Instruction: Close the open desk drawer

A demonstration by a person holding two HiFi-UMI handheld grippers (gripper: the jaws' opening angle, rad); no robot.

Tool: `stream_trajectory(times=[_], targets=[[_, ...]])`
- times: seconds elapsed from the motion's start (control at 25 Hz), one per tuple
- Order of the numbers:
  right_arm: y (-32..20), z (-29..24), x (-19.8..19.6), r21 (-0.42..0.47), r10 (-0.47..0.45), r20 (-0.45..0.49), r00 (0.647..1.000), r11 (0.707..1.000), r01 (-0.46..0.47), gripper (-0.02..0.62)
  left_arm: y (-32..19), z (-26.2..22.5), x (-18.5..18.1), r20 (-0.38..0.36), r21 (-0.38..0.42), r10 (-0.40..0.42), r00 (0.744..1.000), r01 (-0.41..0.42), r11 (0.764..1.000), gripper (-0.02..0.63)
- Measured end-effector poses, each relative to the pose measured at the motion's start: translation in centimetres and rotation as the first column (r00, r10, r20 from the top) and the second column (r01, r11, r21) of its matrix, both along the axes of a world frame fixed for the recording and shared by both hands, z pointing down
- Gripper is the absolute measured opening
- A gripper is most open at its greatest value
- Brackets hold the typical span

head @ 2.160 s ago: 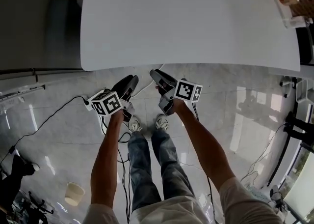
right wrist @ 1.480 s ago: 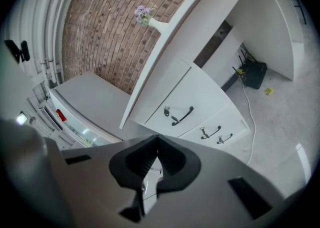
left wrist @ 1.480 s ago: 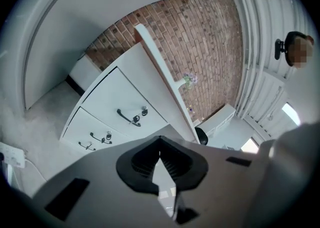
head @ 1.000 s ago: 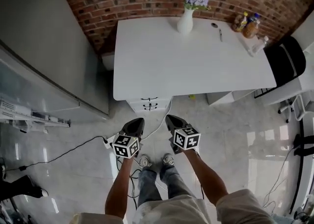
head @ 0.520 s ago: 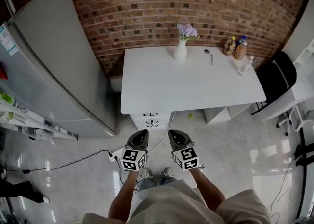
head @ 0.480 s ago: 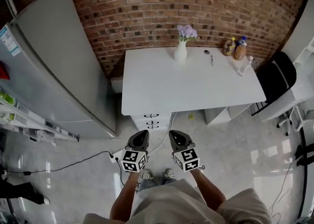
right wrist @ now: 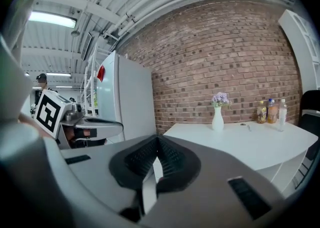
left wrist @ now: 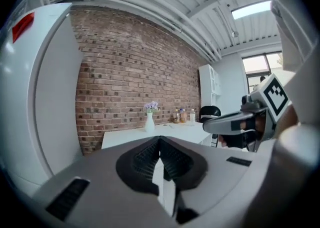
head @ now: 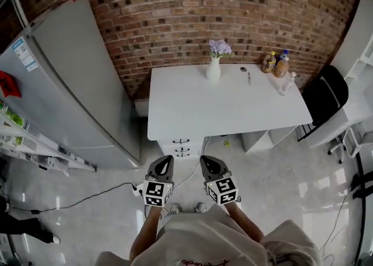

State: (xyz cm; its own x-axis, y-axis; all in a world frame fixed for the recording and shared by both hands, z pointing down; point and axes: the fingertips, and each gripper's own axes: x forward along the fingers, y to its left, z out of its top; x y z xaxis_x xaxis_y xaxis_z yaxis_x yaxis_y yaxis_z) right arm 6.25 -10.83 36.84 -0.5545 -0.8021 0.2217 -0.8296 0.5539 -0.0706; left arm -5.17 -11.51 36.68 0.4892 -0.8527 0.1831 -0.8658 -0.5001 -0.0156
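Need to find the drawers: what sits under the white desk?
A white drawer unit with dark handles peeks out at the front left edge of the desk. The desktop covers everything farther back.

A: Head view, light?
B: Bright and even. The glossy floor has white glare streaks on the right. The white surface is close to blown out.
A: Distortion?
B: Fisheye. The brick wall bows along the top and the edges stretch.
A: Gripper views?
B: Round image with black corners. On the left one, the ceiling light and window clip at upper right, and the fridge looks washed out. On the right one, a strip light glares at upper left.
A: Focus?
B: Far things are sharp enough. The left gripper and right gripper sit right at the lens, soft, dark in the middle.
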Motion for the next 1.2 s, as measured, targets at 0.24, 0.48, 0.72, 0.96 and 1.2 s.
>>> stream_trajectory(times=[0.24, 0.48, 0.72, 0.96, 1.2], targets=[[0.3, -0.7, -0.9, 0.009, -0.008, 0.0, 1.0, 1.0, 0.008, 0.015, -0.7, -1.5, -1.3, -0.013, 0.014, -0.015, 1.0, 0.016, 1.0, 0.012], [0.1, -0.4, -2.0, -0.009, -0.012, -0.014, 1.0, 1.0, 0.012, 0.015, -0.7, -1.5, -1.2, -0.043, 0.003, -0.006, 0.999, 0.006, 1.0, 0.012], [0.2, -0.5, -2.3, -0.024, 0.0, 0.005, 1.0, 1.0, 0.0, 0.015, -0.4, -0.4, -1.1, -0.043, -0.021, 0.014, 0.999, -0.015, 1.0, 0.012], [0.3, 0.2, -2.5, -0.055, 0.011, 0.026, 1.0, 0.998, -0.009, 0.015, 0.2, 0.5, -1.1, -0.047, -0.051, 0.031, 0.998, -0.034, 0.998, 0.012], [0.8, 1.1, -3.4, -0.078, -0.008, 0.014, 1.0, 0.997, 0.009, 0.015, 0.4, 1.2, -1.0, -0.055, -0.069, 0.042, 0.998, -0.046, 0.997, 0.012]])
